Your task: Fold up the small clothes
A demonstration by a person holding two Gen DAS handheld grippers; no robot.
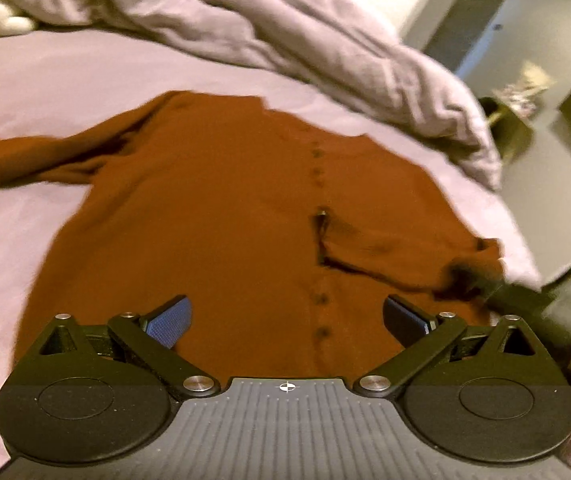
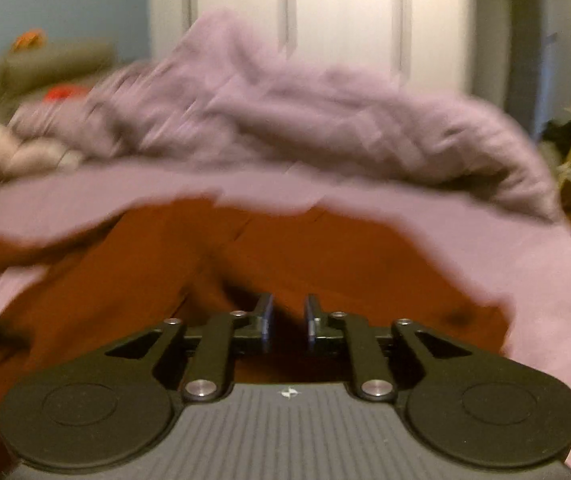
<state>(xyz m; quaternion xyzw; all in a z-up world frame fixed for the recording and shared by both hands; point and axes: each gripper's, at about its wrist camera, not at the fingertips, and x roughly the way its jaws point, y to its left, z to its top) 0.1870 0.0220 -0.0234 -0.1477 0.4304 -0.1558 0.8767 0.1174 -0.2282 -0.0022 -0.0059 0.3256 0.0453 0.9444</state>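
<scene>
- Left wrist view: bed with pale lilac sheet (image 1: 85, 80) fills the room side, serving as the folding surface; a rumpled lilac duvet (image 1: 285, 20) is bunched at the far edge, probably pushed back to clear space.
- Rust-brown buttoned knit cardigan (image 1: 205, 208) lies flat on the sheet, front up, button row down the middle, one sleeve trailing off to the left; the right-side sleeve looks already brought across the chest.
- Left gripper (image 1: 287, 320) hovers above the hem, blue-padded fingers spread wide, nothing between them; reads as ready for the next fold.
- Right gripper (image 2: 288, 322) in its own blurred view is low over the cardigan, fingers nearly together with a narrow gap; I can't tell if cloth is pinched there.
- Small dark buttons (image 1: 319, 300) mark the centreline, a handy guide for folding.
</scene>
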